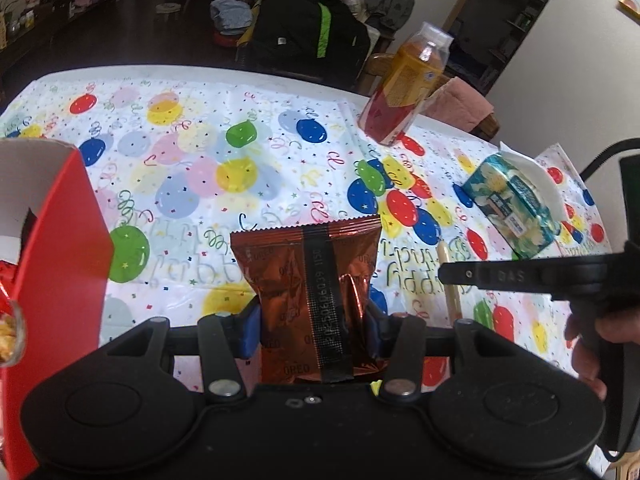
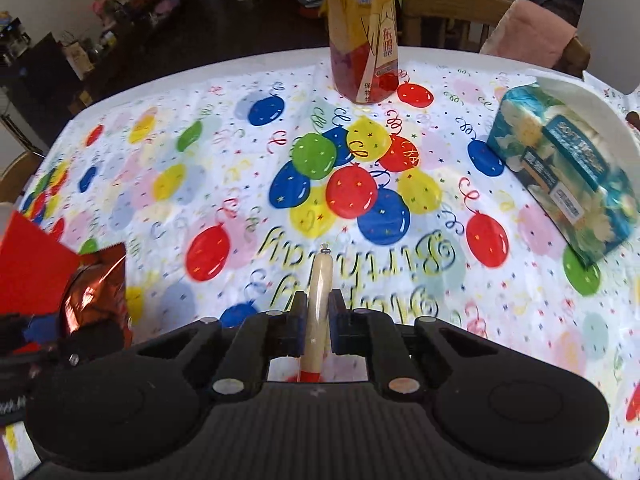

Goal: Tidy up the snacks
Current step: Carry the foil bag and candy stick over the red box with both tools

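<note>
A table covered by a balloon-print birthday cloth [image 2: 224, 168] fills both views, with a cluttered dim room behind it and a wooden chair [image 2: 448, 12] draped with a pink towel [image 2: 532, 32] at the far edge. A drink bottle [image 2: 362, 40] with a yellow and red label stands upright on the cloth near that far edge. To the right of the bottle, and nearer the cameras, a teal flower-print tissue pack [image 2: 560, 168] lies with a white sheet poking out of its top.

The left gripper [image 1: 314, 320] is clamped on a shiny brown Oreo packet [image 1: 308, 280], held upright with its back seam facing the camera, above the cloth and on the near side of the bottle. Just left of the packet stands a red snack box [image 1: 60, 248] with an open top; a bit of red wrapper and some yellowish snack show inside it.

The right gripper [image 2: 316, 320] is closed on a pale sausage stick [image 2: 318, 300] with a red end, pointing towards the bottle. A hand [image 1: 592, 340] holds that gripper's handle, seen from the left wrist.
</note>
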